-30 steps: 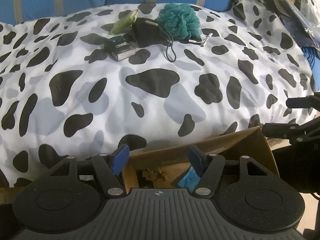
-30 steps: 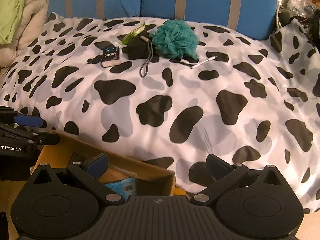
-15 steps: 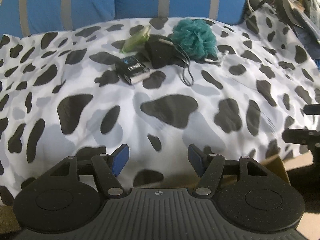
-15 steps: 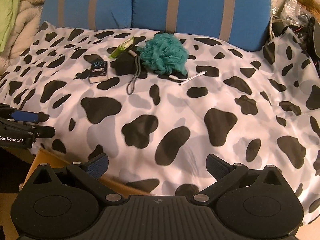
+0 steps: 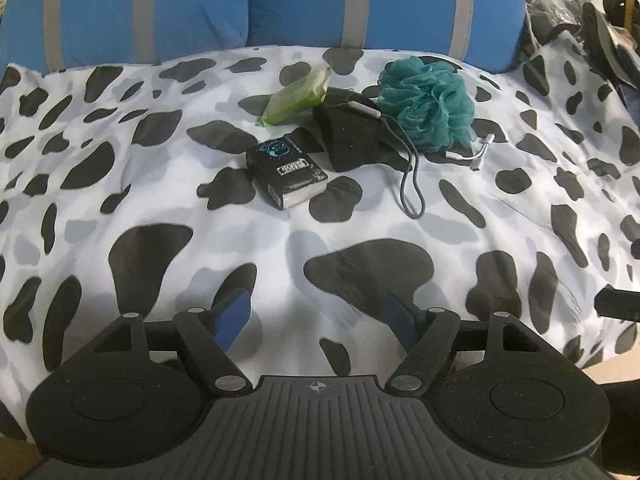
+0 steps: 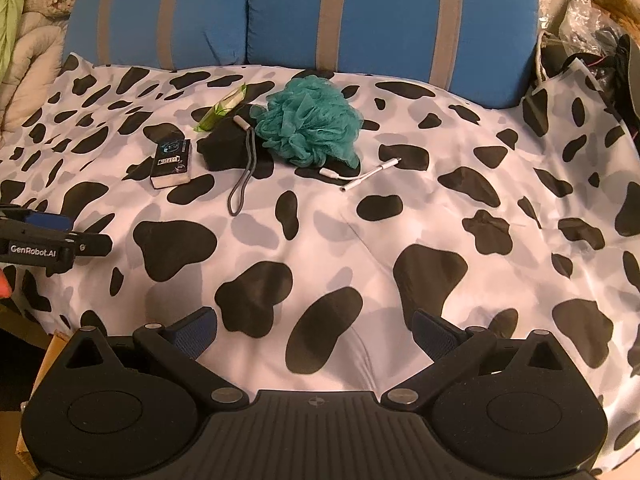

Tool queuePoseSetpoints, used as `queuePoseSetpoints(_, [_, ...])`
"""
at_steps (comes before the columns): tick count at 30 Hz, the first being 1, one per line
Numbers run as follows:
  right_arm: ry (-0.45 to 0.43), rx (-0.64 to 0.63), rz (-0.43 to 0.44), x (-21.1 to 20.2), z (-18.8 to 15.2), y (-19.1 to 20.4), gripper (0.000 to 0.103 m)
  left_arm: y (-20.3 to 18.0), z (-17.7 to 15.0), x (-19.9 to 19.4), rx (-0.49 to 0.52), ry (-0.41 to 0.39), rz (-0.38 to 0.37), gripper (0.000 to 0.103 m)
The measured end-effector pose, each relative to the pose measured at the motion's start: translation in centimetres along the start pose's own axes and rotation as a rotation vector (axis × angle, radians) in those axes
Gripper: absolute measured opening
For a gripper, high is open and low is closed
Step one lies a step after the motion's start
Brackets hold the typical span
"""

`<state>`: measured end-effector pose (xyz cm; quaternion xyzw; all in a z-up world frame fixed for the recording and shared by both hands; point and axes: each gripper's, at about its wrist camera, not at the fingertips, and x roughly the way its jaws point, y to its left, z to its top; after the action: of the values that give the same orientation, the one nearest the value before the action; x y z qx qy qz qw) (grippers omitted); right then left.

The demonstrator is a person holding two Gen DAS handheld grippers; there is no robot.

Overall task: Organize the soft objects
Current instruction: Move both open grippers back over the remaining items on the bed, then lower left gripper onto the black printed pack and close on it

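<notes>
Teal mesh bath pouf (image 5: 427, 105) lies far back on cow-print duvet (image 5: 360, 216), touching black pouch (image 5: 349, 136) | likely featherlight, squashy; pinch its bunched middle | left gripper (image 5: 320, 318) opening, empty | right gripper (image 6: 314, 334) spread, empty

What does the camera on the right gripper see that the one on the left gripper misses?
Only the right view shows the beige quilt at the far left, a cardboard edge, and the left gripper's side. Only the left view shows the left gripper head-on, its empty jaws opening. Both show the teal bath pouf, black pouch, small dark box, green packet, white cable and blue pillows.
</notes>
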<state>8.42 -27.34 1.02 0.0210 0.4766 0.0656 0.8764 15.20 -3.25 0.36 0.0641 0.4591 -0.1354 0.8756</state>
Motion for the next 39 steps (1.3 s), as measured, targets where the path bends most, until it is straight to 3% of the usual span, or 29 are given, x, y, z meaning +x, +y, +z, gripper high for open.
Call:
queuePoseSetpoints(26, [0.038,0.011,0.001,3.4,2.3,-2.2,0.103,-1.1,4.8,8.5,0.039,-0.058,0.093,0.073])
queuePoseSetpoints(39, [0.055,0.018,0.012,4.2,2.9,-2.6,0.103,0.4,7.2,12.1,-0.093,-0.098,0.155,0.073])
